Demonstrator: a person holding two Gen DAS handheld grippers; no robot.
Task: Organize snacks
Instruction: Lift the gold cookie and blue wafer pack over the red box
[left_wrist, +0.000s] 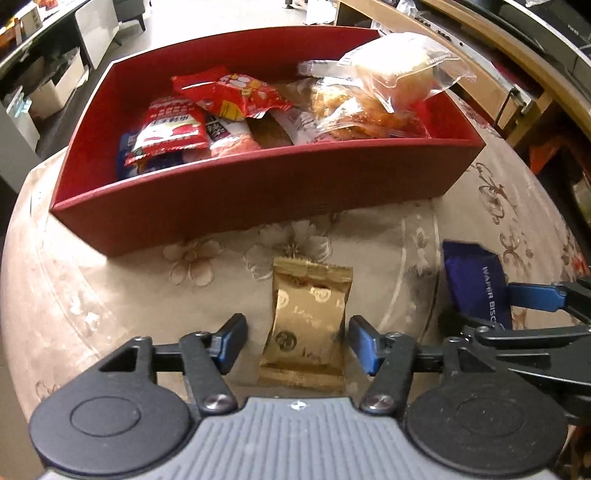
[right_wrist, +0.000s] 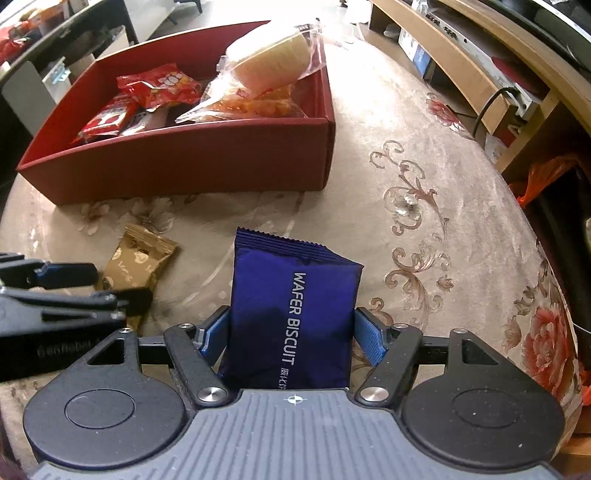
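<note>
A red box (left_wrist: 236, 192) holds several snack packs, with a clear-wrapped bun (left_wrist: 395, 70) on top at its right end. A gold snack packet (left_wrist: 308, 325) lies on the table in front of the box. My left gripper (left_wrist: 297, 341) is open, its fingers on either side of the gold packet, not pressing it. A blue wafer biscuit pack (right_wrist: 291, 314) lies on the table to the right. My right gripper (right_wrist: 291, 334) is open around it, fingers close to both sides. The red box (right_wrist: 184, 158) and gold packet (right_wrist: 138, 258) also show in the right wrist view.
The table wears a beige cloth with flower patterns (right_wrist: 413, 229). A wooden shelf unit (right_wrist: 461, 62) stands beyond the table's right edge. White cabinets (left_wrist: 55, 85) stand at the far left. The left gripper's side (right_wrist: 55, 291) shows at the left of the right wrist view.
</note>
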